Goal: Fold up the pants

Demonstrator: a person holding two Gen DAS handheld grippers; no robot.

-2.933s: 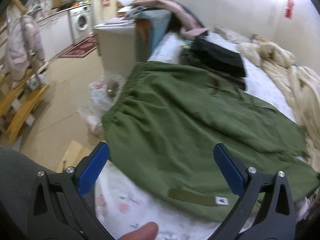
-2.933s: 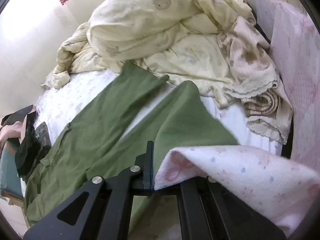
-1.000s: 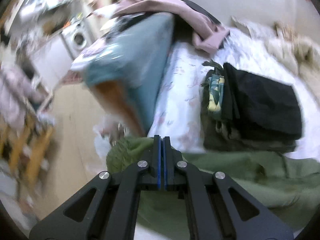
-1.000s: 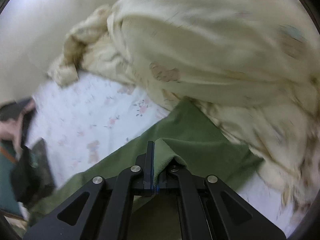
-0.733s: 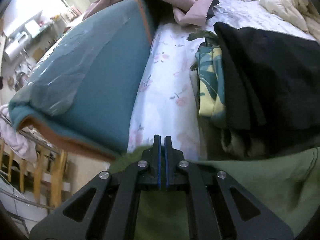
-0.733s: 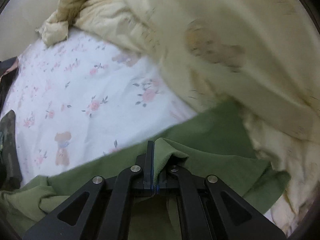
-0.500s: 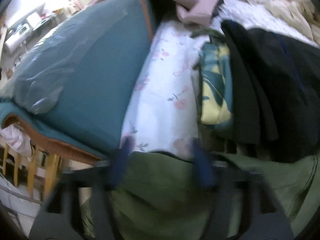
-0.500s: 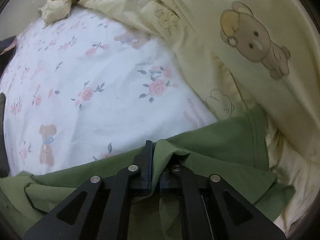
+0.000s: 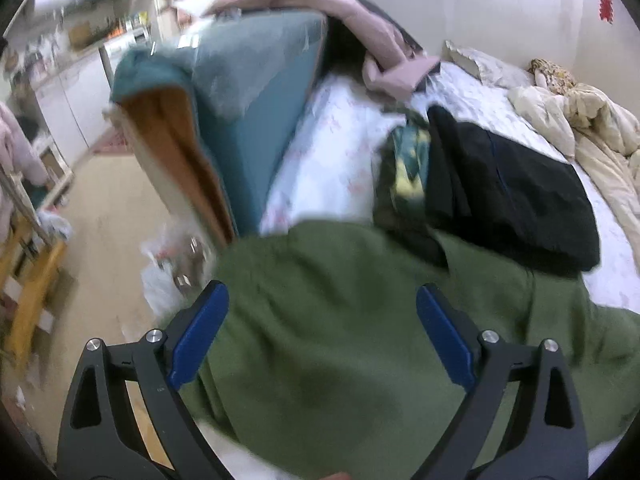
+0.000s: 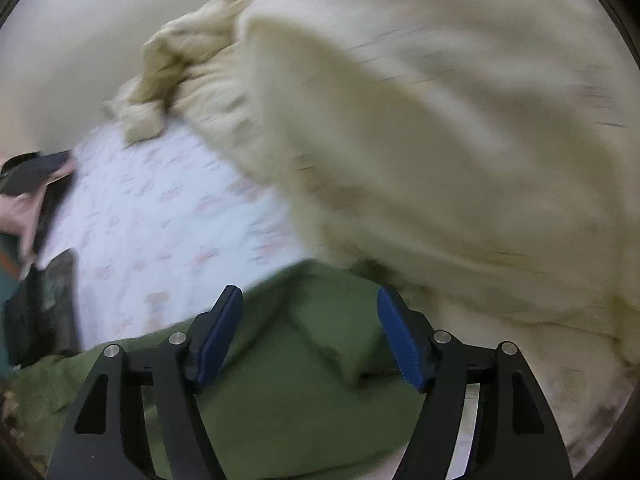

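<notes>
While both grippers hang with jaws spread and holding nothing, the green pants (image 9: 360,340) fill the lower centre of each wrist view, lying on the floral bedsheet (image 10: 160,208) directly under the tips. Their long axis seems to run left to right across the frames, though blur hides the edges. The left gripper (image 9: 322,332) sits above the wider part, while the right gripper (image 10: 310,330) sits above a folded corner beside the cream duvet (image 10: 440,140); neither looks clearly nearer.

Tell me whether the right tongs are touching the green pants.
Cannot tell. In the right wrist view the right tongs stand open over the green pants, but blur hides any contact or gap.
</notes>
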